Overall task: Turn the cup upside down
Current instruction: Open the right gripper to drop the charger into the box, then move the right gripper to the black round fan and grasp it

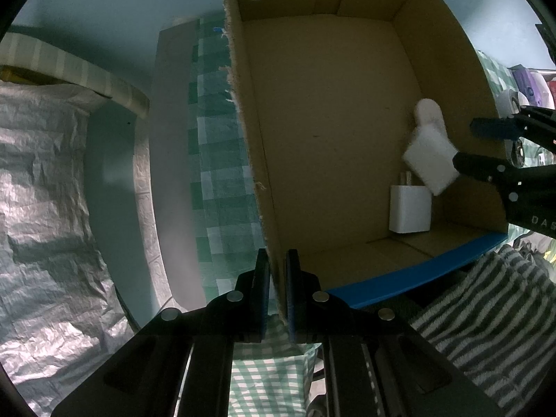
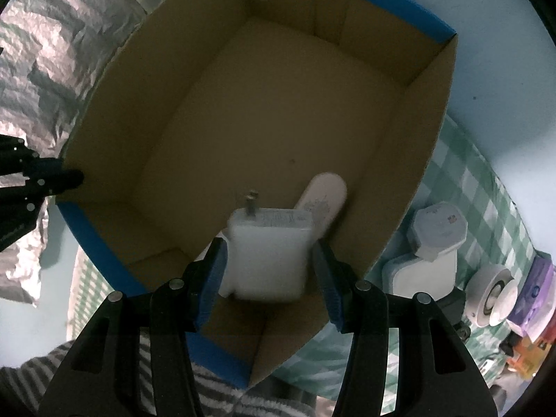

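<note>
No cup shows in either view. An open cardboard box (image 1: 330, 132) with a blue rim lies on a green checked cloth. My left gripper (image 1: 277, 257) is shut on the box's left wall, which stands between its pads. My right gripper (image 2: 268, 243) is shut on a white charger block (image 2: 267, 253), held tilted over the box's right side. In the left wrist view the same block (image 1: 431, 163) hangs at the right gripper's tips (image 1: 467, 144). A second white charger (image 1: 410, 210) stands on the box floor just below it, prongs up. A white oval piece (image 2: 323, 194) lies beyond.
Right of the box stand a white lidded bottle (image 2: 434, 239), a white tape roll (image 2: 493, 292) and a purple pack (image 2: 535, 292). A striped cloth (image 1: 486, 305) lies at the near side. Crinkled silver sheeting (image 1: 41, 173) covers the left.
</note>
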`<act>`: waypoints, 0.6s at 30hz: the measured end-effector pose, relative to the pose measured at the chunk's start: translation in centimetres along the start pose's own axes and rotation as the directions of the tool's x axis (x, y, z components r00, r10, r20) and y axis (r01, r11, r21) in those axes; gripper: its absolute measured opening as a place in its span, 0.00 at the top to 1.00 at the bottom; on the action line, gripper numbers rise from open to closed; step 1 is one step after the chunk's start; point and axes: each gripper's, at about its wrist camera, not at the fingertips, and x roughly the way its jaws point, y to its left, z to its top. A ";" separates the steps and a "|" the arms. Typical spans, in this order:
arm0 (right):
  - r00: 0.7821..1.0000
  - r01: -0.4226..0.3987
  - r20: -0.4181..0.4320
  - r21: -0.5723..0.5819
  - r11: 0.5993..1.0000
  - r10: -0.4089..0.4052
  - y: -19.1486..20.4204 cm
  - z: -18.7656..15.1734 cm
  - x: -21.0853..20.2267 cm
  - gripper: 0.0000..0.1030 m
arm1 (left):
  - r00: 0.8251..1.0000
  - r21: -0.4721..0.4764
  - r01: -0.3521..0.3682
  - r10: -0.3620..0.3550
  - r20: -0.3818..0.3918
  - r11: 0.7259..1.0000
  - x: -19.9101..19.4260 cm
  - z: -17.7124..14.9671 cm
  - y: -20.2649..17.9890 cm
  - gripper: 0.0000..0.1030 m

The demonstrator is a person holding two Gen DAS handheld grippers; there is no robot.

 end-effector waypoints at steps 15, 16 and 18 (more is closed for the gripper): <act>0.995 -0.054 0.087 0.044 0.998 0.050 -2.1 -0.8 -4.7 0.45 | 1.000 -0.002 -0.008 0.008 -0.001 1.000 -0.1 0.0 0.0 0.93; 0.994 -0.056 0.093 0.049 0.997 0.052 -2.3 -0.9 -5.1 0.45 | 1.000 -0.002 -0.008 0.008 -0.001 1.000 -0.1 0.0 0.0 0.93; 0.993 -0.065 0.103 0.052 0.997 0.059 -2.5 -1.0 -5.8 0.45 | 1.000 -0.002 -0.009 0.009 -0.002 1.000 -0.1 0.1 0.0 0.93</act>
